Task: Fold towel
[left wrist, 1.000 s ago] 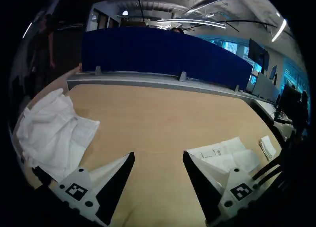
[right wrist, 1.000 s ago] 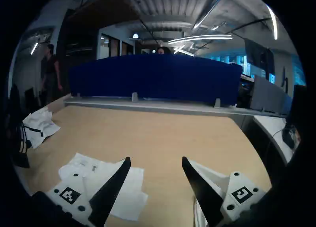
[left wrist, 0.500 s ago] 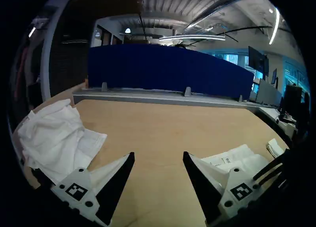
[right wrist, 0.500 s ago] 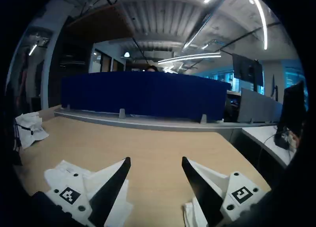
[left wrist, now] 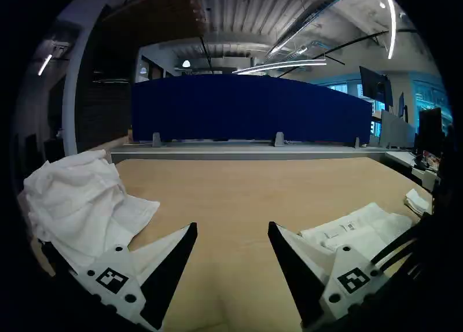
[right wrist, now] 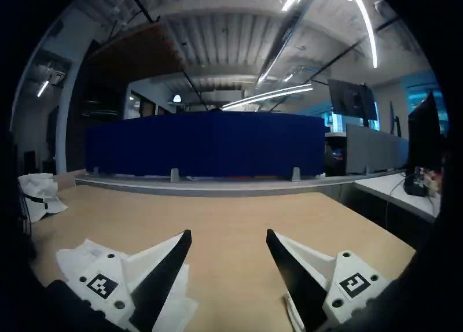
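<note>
Left gripper (left wrist: 231, 242) and right gripper (right wrist: 228, 245) gape empty; best dip low and pinch the lower-left crumpled towel (left wrist: 75, 205) by its corners.

I see my white plastic left gripper (left wrist: 232, 224) and matching right gripper (right wrist: 228, 232) with wedge-shaped fingers (left wrist: 171, 262) faced in black, square black-and-white marker tags (left wrist: 113, 279) ringed by small screw holes, and thin black cables (left wrist: 399, 248) beside the left one.

Wooden table (left wrist: 249, 187) with crumpled white towels (left wrist: 81, 205) and a flat towel (left wrist: 359, 229)
</note>
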A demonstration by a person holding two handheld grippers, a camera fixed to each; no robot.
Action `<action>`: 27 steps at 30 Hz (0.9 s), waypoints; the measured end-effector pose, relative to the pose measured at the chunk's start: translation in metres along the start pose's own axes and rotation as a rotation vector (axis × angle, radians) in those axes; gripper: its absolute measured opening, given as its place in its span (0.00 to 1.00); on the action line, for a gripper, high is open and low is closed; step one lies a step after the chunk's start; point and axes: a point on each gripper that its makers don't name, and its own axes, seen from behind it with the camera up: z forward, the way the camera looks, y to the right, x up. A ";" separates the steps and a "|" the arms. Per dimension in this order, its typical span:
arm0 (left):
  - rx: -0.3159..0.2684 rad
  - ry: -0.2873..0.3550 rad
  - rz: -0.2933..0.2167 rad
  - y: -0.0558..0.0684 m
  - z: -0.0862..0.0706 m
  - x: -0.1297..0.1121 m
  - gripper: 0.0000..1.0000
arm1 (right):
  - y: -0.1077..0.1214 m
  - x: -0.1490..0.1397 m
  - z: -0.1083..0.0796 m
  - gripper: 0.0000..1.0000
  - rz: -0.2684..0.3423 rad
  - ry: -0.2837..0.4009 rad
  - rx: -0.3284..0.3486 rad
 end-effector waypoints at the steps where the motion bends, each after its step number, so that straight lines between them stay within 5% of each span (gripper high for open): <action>1: 0.001 0.012 0.005 0.001 0.000 0.002 0.90 | 0.000 -0.001 0.001 1.00 -0.001 0.004 -0.001; 27: 0.051 0.122 0.018 -0.004 -0.012 0.015 0.90 | -0.003 -0.005 -0.007 1.00 0.000 0.086 -0.022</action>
